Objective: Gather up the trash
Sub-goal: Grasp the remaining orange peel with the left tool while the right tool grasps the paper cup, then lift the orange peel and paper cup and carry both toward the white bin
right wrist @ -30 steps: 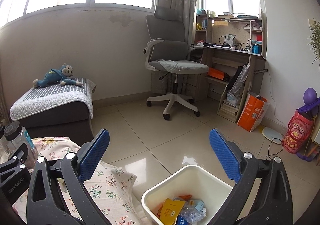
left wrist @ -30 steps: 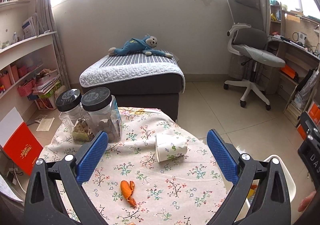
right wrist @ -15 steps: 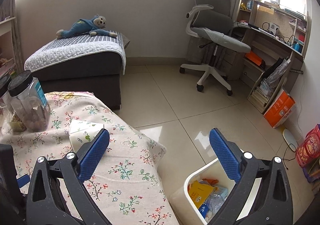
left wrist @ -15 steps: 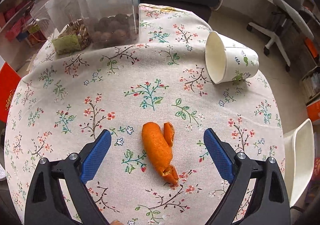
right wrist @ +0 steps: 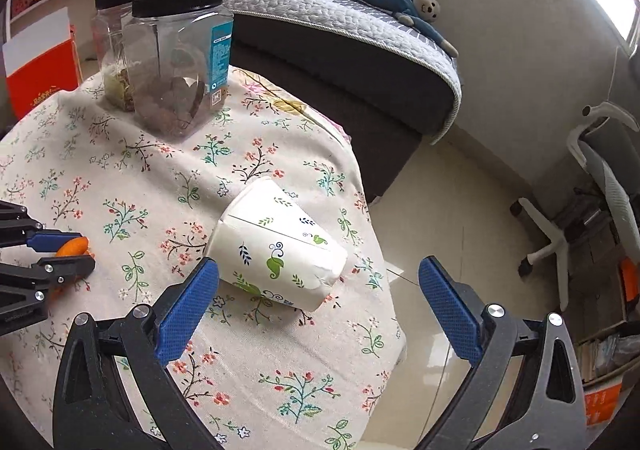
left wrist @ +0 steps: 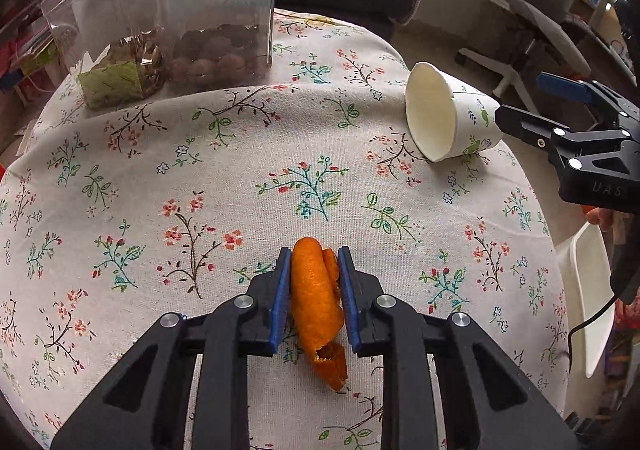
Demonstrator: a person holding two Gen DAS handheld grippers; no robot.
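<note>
Two blue pads of the left gripper (left wrist: 313,290) squeeze an orange peel (left wrist: 316,302) from both sides. The peel lies on the flowery tablecloth (left wrist: 200,178), near the front edge of the round table. A curled end of the peel sticks out behind the pads. The right gripper (right wrist: 318,304) has its jaws spread wide, with nothing pinched between them. It hangs just above a paper cup (right wrist: 280,246) that lies tipped on its side. The cup is white with little green leaves, and its open mouth faces the peel. It sits close to the table's right edge. Farther back stand two clear jars (right wrist: 176,58) with black lids, side by side, maybe with nuts inside. Down past the table edge shows the rim of a white bin (left wrist: 592,302). Behind the table is a low bed (right wrist: 360,46) with a blue stuffed monkey (right wrist: 396,6) on it, and a grey office chair (right wrist: 608,186) stands on the floor.
</note>
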